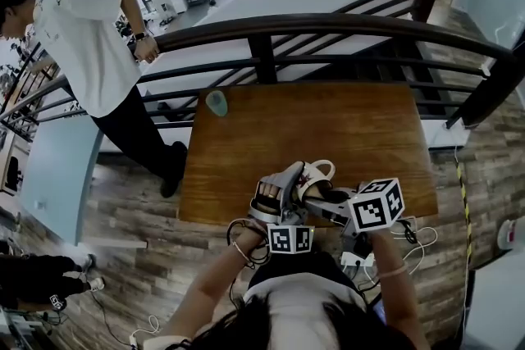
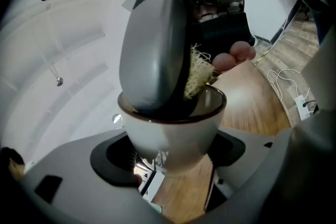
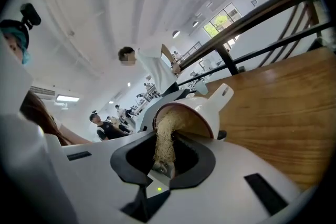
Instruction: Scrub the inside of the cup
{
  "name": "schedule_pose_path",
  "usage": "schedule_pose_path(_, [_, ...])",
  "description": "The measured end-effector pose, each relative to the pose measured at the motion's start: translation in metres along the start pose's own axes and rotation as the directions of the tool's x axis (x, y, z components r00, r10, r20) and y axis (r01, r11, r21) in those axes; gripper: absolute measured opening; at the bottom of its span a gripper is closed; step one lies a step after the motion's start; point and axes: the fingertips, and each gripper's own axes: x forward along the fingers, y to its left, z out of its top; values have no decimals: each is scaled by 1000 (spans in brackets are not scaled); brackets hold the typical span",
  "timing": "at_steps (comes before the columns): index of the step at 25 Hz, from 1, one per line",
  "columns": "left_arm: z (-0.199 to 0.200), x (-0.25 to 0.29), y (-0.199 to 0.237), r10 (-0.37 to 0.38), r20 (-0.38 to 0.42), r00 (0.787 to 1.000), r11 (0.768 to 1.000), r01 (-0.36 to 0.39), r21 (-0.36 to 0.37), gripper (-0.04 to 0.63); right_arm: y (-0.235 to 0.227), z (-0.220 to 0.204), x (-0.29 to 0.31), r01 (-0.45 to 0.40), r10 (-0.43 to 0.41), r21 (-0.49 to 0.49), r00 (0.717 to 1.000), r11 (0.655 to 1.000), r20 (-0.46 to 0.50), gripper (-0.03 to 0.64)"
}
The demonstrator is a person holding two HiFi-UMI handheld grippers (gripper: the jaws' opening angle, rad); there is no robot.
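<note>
Cup (image 2: 173, 134) hangs tipped over the near edge of the wooden table (image 1: 328, 127), clamped round its body by the left gripper's (image 2: 170, 157) wide-set jaws. Right gripper (image 3: 163, 160), jaws nearly together, pinches a straw-coloured fibre scrubber (image 3: 165, 136), its far end pushed inside the cup.

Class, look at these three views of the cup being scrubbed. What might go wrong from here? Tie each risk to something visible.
The left gripper grips the cup only round its lower body; hard pushes from the scrubber might twist it loose.
The cup is held near the table's near edge, so a drop may reach the floor.
The right gripper pinches only the scrubber's end; it might pull out.
</note>
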Motion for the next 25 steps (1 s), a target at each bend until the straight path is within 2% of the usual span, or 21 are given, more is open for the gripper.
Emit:
schedule_pose_path(6, [4, -4, 6, 41, 10, 999, 999, -40, -33, 388, 10, 8, -5, -124, 112, 102, 987, 987, 115, 71])
schedule_pose_path(10, [5, -6, 14, 56, 11, 998, 997, -55, -57, 388, 18, 22, -10, -260, 213, 183, 947, 948, 239, 71])
schedule_pose_path(14, [7, -9, 21, 78, 25, 997, 996, -77, -44, 388, 23, 28, -15, -360, 269, 248, 903, 900, 333, 71])
schedule_pose_path(17, [9, -8, 24, 104, 30, 994, 994, -102, -48, 388, 23, 33, -21, -455, 307, 301, 849, 838, 430, 71])
schedule_pose_path(22, [6, -6, 30, 129, 36, 991, 990, -127, -66, 388, 23, 47, -27, -623, 355, 367, 734, 691, 579, 71])
schedule_pose_path(24, [4, -6, 35, 135, 39, 990, 989, -132, -71, 388, 23, 52, -26, -663, 363, 379, 703, 645, 612, 71])
schedule_pose_path(25, [3, -5, 36, 135, 40, 990, 989, -132, -73, 388, 24, 54, -26, -672, 362, 384, 696, 633, 620, 71])
